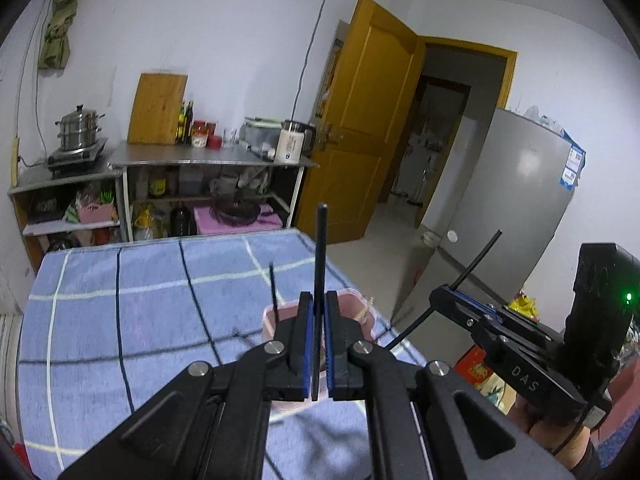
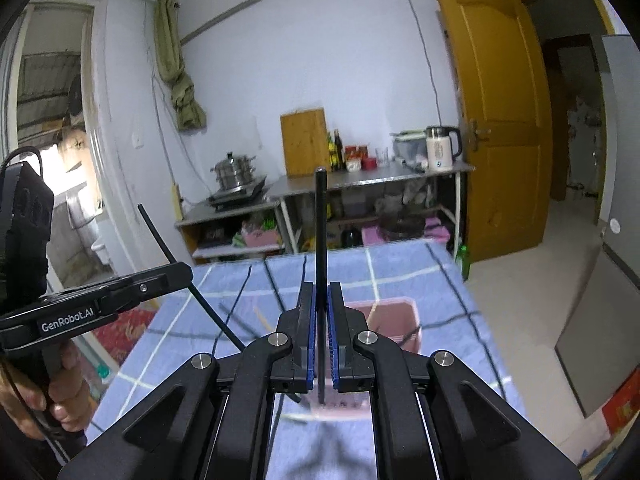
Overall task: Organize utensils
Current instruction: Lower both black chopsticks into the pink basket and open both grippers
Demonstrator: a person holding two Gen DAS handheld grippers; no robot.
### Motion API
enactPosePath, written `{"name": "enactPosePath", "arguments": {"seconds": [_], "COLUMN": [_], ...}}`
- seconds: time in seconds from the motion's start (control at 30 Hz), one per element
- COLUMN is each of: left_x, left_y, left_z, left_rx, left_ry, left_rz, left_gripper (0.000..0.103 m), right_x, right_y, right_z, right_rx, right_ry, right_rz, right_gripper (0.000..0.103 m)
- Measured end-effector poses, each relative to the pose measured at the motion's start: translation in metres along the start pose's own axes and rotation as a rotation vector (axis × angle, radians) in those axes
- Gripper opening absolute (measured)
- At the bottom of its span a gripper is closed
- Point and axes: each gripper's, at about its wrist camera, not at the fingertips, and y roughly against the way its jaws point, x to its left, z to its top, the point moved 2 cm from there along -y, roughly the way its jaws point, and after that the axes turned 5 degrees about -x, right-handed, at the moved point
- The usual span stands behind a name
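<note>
At centre of the left wrist view, the left gripper (image 1: 319, 312) has its blue-padded jaws shut on a thin black chopstick (image 1: 321, 248) that stands upright, tip reaching to mid-frame. Just behind the jaws, lower centre, sits a pale pink rectangular plastic bin (image 1: 352, 300) on a blue checked tablecloth (image 1: 140, 300) w/ white and dark lines. One more thin black stick (image 1: 273, 286) leans out of the bin's left side, so at least one utensil looks already put away.

Lower right of the same view shows the right gripper (image 1: 440, 296) from the side, jaws clamped on a second black chopstick (image 1: 480, 254) that slants up to the right.

Centre of the right wrist view matches: jaws closed on that upright black stick, pink bin right behind them at lower centre-right. Left edge of the frame shows the left gripper held by a person's hand (image 2: 60, 400), its stick slanting across.

Progress, as a judgement: mid-task. Both sticks are gripped and held above the cloth, near the bin but not yet in it. A few blurred thin items lie on the cloth left of centre in the right wrist view, approx. more sticks, too blurred to be sure. Left to do: drop both held sticks into the bin, then collect any remaining.
</note>
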Motion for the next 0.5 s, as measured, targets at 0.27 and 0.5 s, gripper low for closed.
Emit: {"name": "enactPosePath", "arguments": {"seconds": [0.27, 0.5], "left_x": [-0.002, 0.006], "left_y": [-0.036, -0.072], "left_z": [0.015, -0.013], "left_rx": [-0.005, 0.068], "left_ry": [-0.030, -0.034], "left_rz": [0.015, 0.024], "left_gripper": [0.006, 0.005], "right_x": [-0.009, -0.014], "right_y": [-0.031, -0.055], "right_z": [0.003, -0.026], "right_rx": [0.001, 0.053], "right_ry": [0.000, -0.007], "right_rz": [-0.020, -0.027], "right_gripper": [0.005, 0.005]}}
